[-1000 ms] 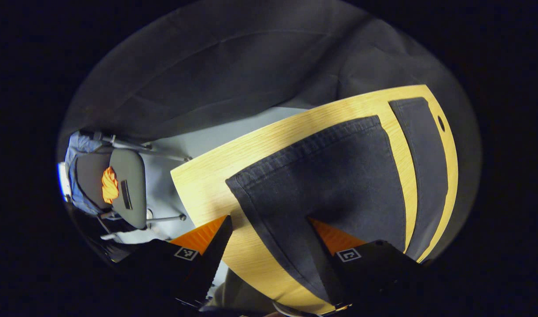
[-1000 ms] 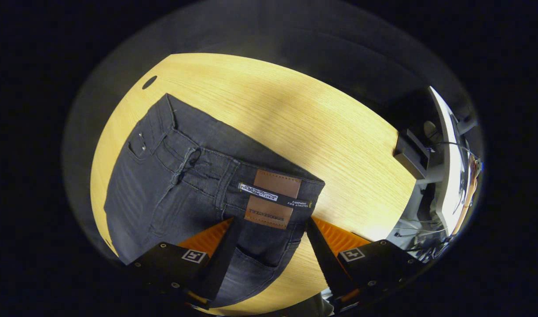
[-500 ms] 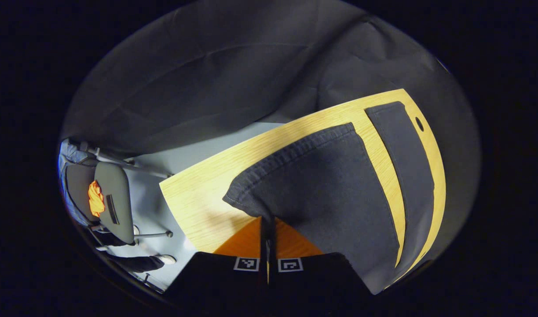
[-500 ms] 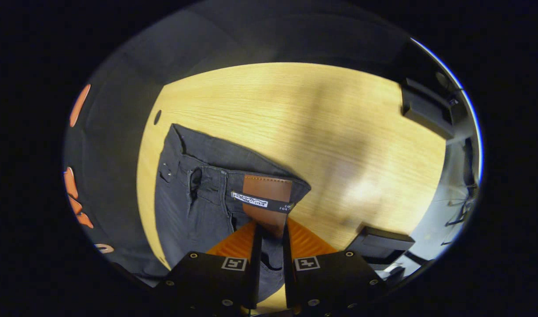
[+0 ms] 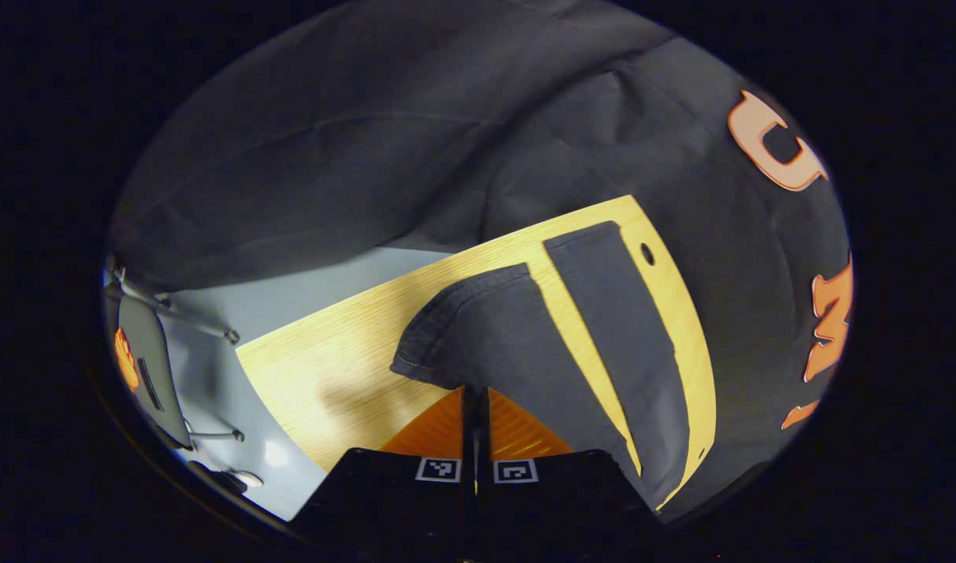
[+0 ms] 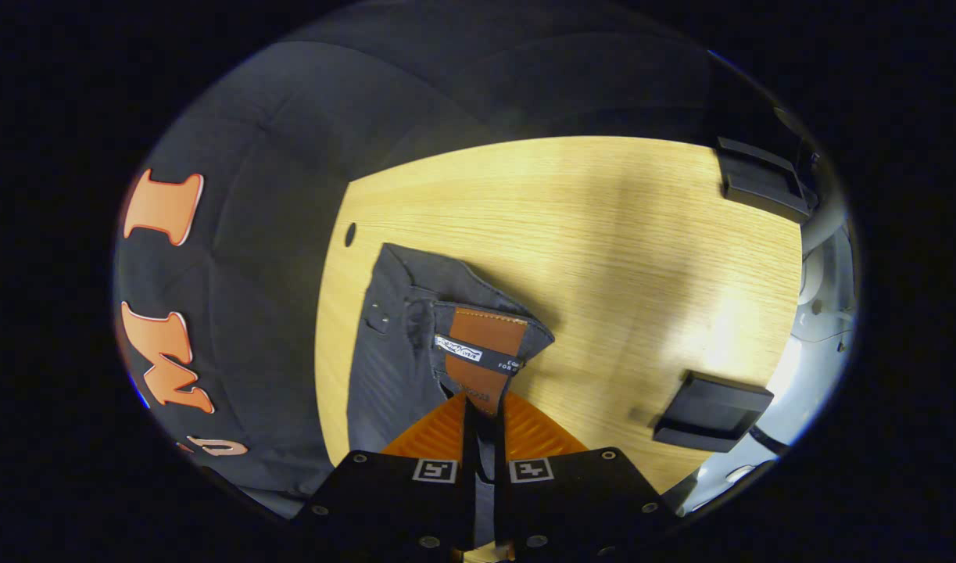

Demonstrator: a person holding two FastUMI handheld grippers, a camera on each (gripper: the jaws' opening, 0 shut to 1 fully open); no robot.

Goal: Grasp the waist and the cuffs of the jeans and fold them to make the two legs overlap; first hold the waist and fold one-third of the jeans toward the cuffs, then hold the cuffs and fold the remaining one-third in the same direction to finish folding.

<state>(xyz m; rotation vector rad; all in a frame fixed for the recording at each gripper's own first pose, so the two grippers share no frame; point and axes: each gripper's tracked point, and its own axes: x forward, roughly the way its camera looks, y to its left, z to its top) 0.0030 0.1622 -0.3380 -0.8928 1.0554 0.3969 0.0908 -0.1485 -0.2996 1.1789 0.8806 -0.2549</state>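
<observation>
In the left gripper view, my left gripper (image 5: 475,391) has its two fingers (image 5: 438,426) drawn together on the hem of one cuff (image 5: 446,344) of the dark jeans (image 5: 524,352). The cloth is pinched between them and that corner is raised off the wooden table (image 5: 329,375), with a shadow beneath it. The gripped leg runs away to the right; the other leg (image 5: 610,313) lies flat beside it, a strip of bare wood between them. A small round hole (image 5: 647,253) in the tabletop sits just past the far leg. A chair (image 5: 145,367) stands on the floor at the left edge.

In the right gripper view, my right gripper (image 6: 483,403) is clamped on the waistband (image 6: 478,352) at the brown leather patch (image 6: 484,352); both fingers (image 6: 438,430) press the denim with only its thickness between them. That corner of the waist is lifted and folded up, while the rest of the seat lies on the table to the left. Two black boxes (image 6: 712,410) rest at the table's right side.
</observation>
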